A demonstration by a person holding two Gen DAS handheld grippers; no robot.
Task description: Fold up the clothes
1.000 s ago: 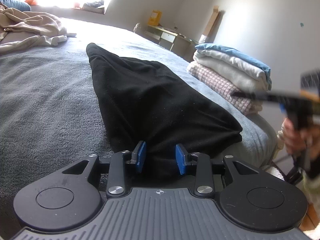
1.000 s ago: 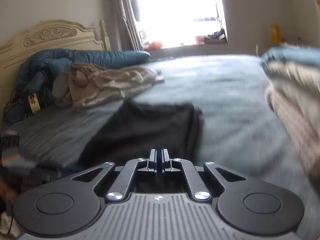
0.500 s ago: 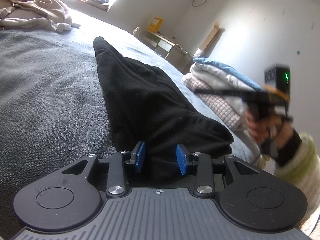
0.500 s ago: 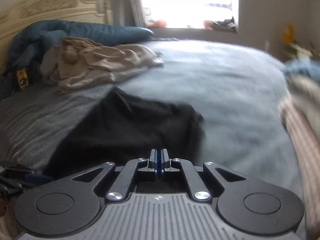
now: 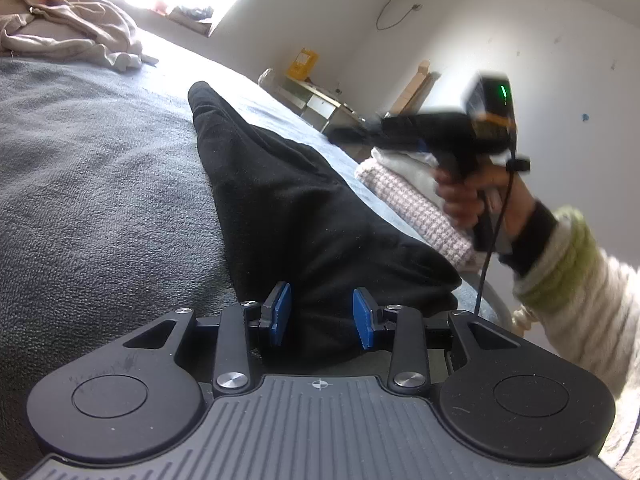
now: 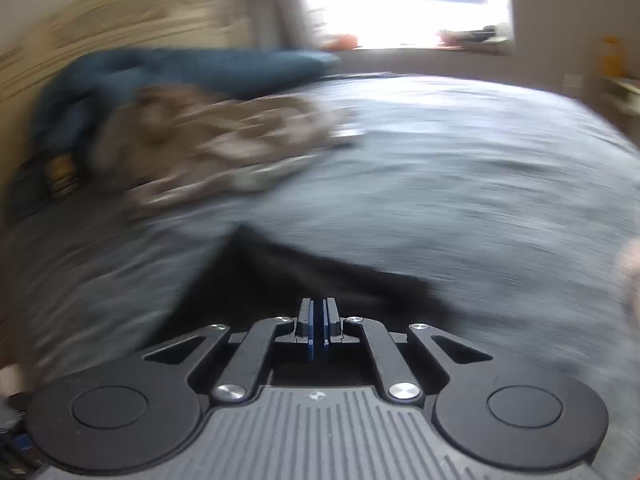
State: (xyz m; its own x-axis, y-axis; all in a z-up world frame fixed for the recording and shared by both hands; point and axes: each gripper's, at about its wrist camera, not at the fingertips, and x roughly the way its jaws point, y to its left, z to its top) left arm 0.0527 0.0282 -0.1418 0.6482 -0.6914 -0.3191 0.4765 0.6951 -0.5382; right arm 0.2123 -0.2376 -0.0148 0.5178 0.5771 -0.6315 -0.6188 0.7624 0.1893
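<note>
Black garment lies lengthwise on grey bed cover. Left gripper spread wide, near hem between its pads. Right gripper pressed together, empty (view blurred), above garment; folded stack beside.

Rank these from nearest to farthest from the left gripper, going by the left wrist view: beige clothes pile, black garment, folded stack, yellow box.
1. Black garment: its near end lies between the open left gripper fingers.
2. Folded stack: right, at the bed's edge.
3. Beige clothes pile: far left, up the bed.
4. Yellow box: off the bed, against the back wall.
</note>
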